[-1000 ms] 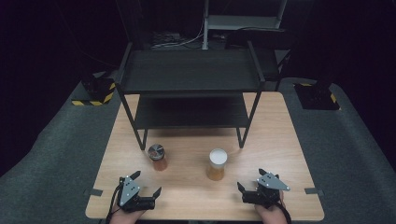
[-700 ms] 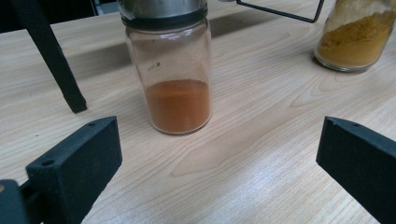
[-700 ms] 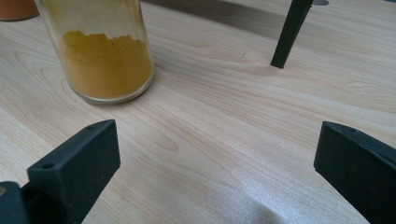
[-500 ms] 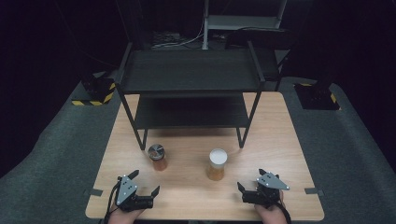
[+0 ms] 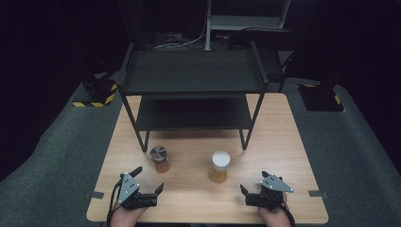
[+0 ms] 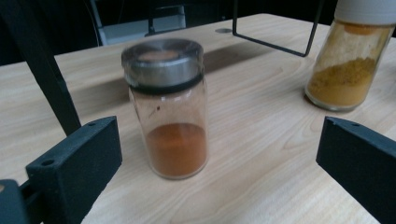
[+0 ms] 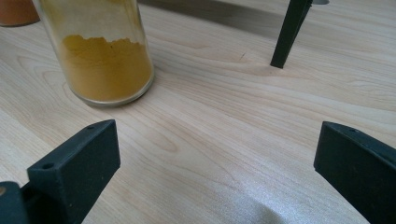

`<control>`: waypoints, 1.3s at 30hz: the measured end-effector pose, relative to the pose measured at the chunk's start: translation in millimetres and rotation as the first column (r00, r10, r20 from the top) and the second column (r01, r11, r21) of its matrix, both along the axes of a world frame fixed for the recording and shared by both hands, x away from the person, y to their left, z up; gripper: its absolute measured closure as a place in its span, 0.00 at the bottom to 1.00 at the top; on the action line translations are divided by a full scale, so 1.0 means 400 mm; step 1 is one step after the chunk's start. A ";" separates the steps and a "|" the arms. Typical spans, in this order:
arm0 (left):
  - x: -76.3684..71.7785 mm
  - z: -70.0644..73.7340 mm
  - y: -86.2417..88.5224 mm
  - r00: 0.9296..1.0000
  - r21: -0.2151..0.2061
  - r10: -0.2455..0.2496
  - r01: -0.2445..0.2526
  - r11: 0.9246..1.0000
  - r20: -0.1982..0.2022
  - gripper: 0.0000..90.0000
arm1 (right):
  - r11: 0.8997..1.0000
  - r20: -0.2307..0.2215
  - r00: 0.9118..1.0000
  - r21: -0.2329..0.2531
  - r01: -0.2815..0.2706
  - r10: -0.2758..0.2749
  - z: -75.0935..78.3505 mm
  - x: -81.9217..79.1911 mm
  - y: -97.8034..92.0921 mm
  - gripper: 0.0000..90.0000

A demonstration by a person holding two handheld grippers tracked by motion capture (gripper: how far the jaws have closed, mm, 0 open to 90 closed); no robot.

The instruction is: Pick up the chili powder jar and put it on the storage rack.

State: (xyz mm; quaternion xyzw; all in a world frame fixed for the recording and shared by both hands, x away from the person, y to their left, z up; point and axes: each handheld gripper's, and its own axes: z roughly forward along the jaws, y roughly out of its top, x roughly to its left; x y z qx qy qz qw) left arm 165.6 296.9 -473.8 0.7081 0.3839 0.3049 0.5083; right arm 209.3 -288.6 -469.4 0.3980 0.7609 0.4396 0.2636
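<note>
Two spice jars [image 5: 159,159] [image 5: 220,166], two grippers [image 5: 147,181] [image 5: 247,188] with jaws apart, one shelf rack [image 5: 191,72].

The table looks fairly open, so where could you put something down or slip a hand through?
Bare wood lies right of the white-lidded jar, out to the table edge, and between the left gripper and right gripper. The gap between that jar and the metal-lidded jar would pass a hand. The shelf rack crowds the far half.

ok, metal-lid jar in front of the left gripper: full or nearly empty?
Mostly empty. In the left gripper view the metal-lid jar stands upright with reddish-brown powder only in its bottom third; clear glass above.
</note>
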 end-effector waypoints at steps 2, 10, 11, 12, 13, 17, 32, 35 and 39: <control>0.006 0.004 -0.003 1.000 -0.001 0.002 -0.002 1.000 -0.001 0.00 | 1.000 -0.001 1.000 0.000 0.000 0.000 0.000 0.001 0.000 0.00; 0.044 0.017 0.002 1.000 -0.028 0.012 -0.012 1.000 -0.014 0.00 | 1.000 0.001 1.000 -0.017 -0.004 0.004 0.002 0.000 0.006 0.00; 0.050 0.019 0.002 1.000 -0.032 0.012 -0.012 0.999 -0.015 0.00 | 1.000 0.001 1.000 -0.018 -0.006 0.006 0.002 0.000 0.006 0.00; 0.055 0.021 0.002 1.000 -0.033 0.011 -0.012 0.999 -0.014 0.00 | 1.000 0.002 1.000 -0.018 -0.008 0.008 0.002 0.001 0.006 0.00; 0.060 0.023 0.002 1.000 -0.035 0.010 -0.011 0.999 -0.016 0.00 | 1.000 0.002 1.000 -0.017 -0.008 0.008 0.002 0.000 0.005 0.00; 0.081 0.035 -0.002 1.000 -0.025 0.006 -0.007 1.000 -0.015 0.00 | 1.000 0.004 1.000 -0.019 -0.011 0.011 0.002 0.000 0.005 0.00; 0.154 0.058 -0.017 0.999 -0.016 0.002 -0.003 1.000 -0.042 0.00 | 1.000 0.006 1.000 -0.017 -0.012 0.012 0.001 0.000 0.004 0.00; 0.165 0.054 -0.018 0.999 -0.013 -0.001 0.000 1.000 -0.038 0.00 | 1.000 0.006 1.000 -0.015 -0.011 0.011 0.001 0.000 0.003 0.00; 0.179 0.049 -0.017 0.999 -0.012 0.004 -0.004 1.000 -0.049 0.01 | 1.000 0.006 1.000 -0.014 -0.011 0.011 0.000 0.000 0.003 0.00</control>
